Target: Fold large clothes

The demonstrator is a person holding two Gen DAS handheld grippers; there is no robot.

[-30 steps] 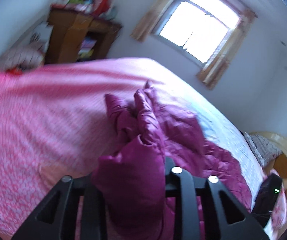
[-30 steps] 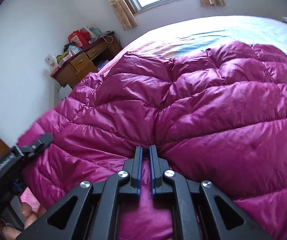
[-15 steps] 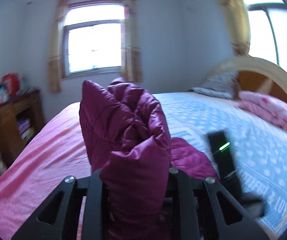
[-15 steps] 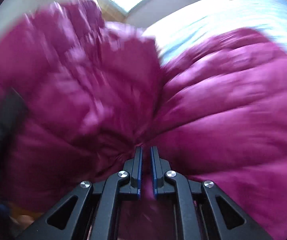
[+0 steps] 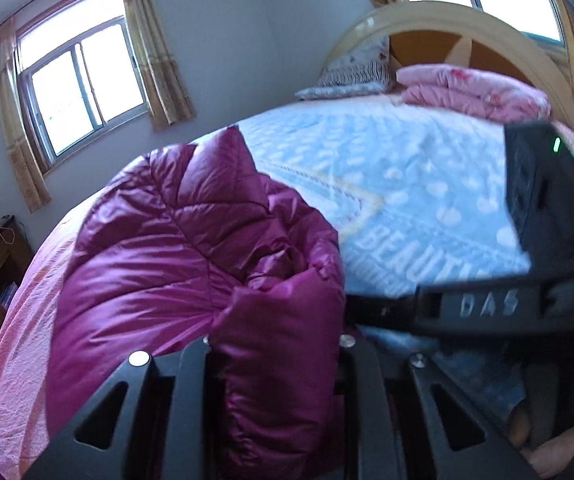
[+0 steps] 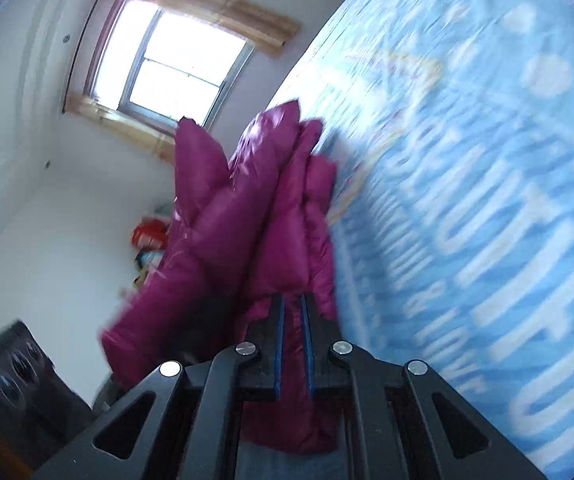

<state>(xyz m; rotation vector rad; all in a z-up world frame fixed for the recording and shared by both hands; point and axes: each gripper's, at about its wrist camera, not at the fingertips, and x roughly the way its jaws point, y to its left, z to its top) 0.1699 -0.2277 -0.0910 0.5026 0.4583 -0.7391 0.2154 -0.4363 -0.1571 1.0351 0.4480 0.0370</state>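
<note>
While both my left claw (image 5: pixel 275 364) and right claw (image 6: pixel 291 344) stay clamped on the slick puffy jacket (image 5: pixel 191 264), a fast swing could tug it free

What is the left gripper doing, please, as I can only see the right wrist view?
Observer: The left gripper is shut on a thick bunch of the magenta down jacket.
Operator: Thank you. What lies at the far end of the bed?
Observer: A folded pink quilt sits against the curved headboard.
Operator: Is anything beside that quilt?
Observer: Yes, a patterned pillow leans by the headboard, left of the quilt.
Operator: And is my right gripper visible from there?
Observer: Yes, its black body crosses the right of the left wrist view, close to the jacket.
</note>
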